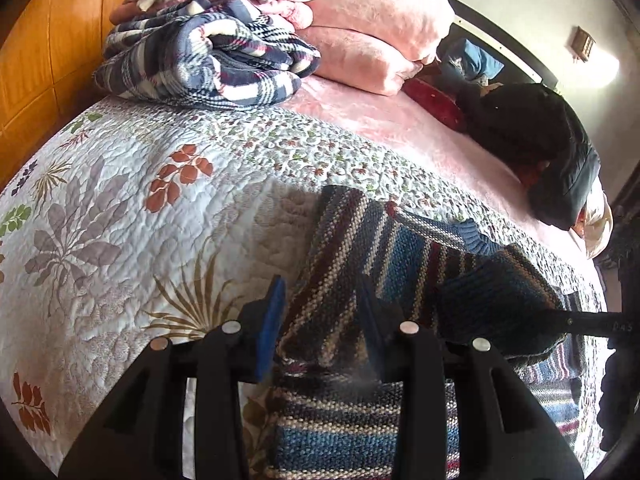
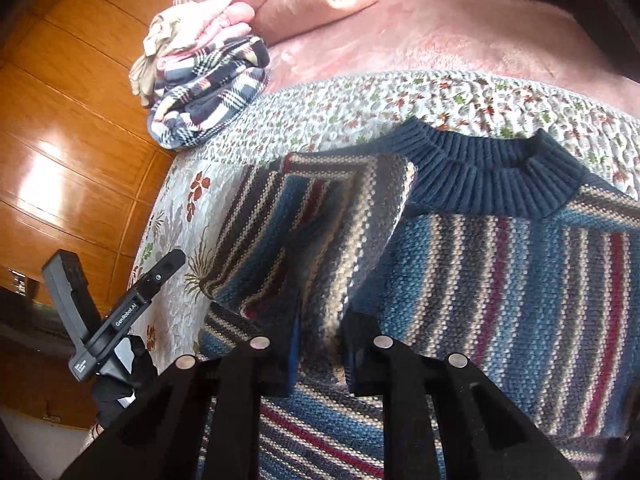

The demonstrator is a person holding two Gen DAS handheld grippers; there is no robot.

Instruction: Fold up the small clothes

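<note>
The left gripper (image 1: 320, 320) has its fingers apart, straddling a raised fold of the striped knit sweater (image 1: 360, 264) without pinching it. The right gripper (image 2: 320, 352) is clamped on the sweater's folded-over sleeve (image 2: 320, 240). The sweater lies on the floral quilt (image 1: 120, 220), near the bed's front edge. A plaid blanket (image 1: 200, 60) and pink pillows (image 1: 372, 20) sit at the bed's far end.

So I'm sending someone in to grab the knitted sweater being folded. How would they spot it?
Start at the bed's floral quilt; the striped sweater lies on its near part, apart from the plaid blanket by the pink pillows. It alone is chunky knit, with blue, cream and maroon stripes and a ribbed navy collar.
</note>
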